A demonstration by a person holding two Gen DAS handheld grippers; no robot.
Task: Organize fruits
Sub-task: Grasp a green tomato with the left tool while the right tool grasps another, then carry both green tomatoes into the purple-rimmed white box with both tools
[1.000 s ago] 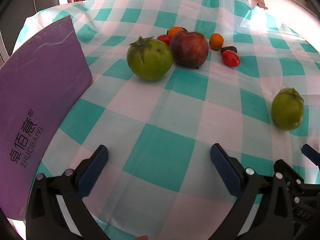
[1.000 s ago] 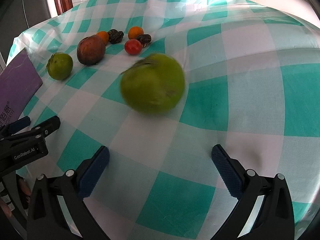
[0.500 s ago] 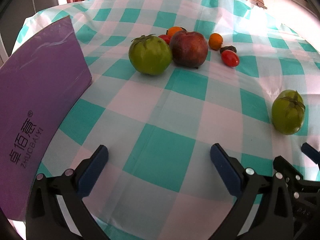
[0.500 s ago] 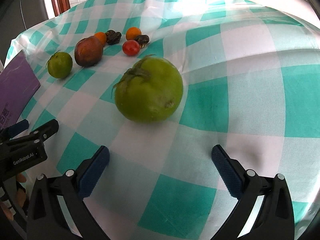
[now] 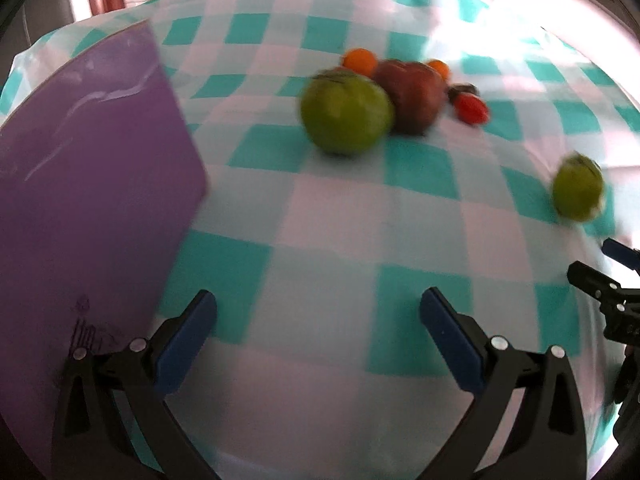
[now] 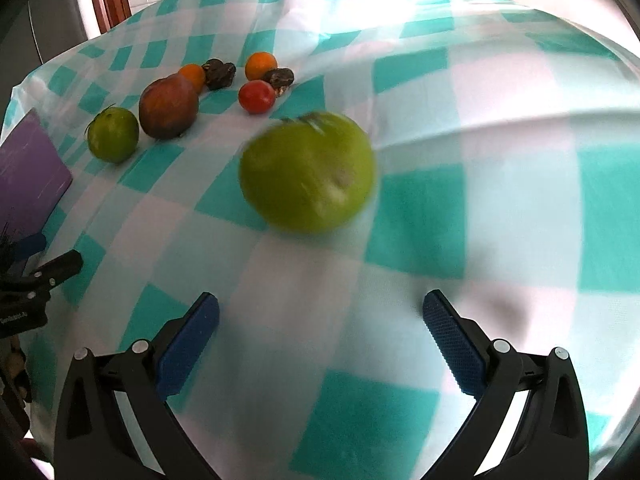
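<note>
Fingers on both tools stand wide apart and hold nothing: the right gripper points at a lone green tomato lying on the checked desk just ahead of it, and the left gripper faces the main cluster. That cluster has a second green tomato touching a dark red fruit, with small orange and red fruits behind. A purple board stands at the left.

The lone tomato is round and smooth; I judge a closing pinch that lands off-centre could squirt it away across the cloth.

Compared with half a second ago, both views are now blurred, the left view has swung so the board fills more of it, and the lone tomato sits slightly farther right in the right view.
</note>
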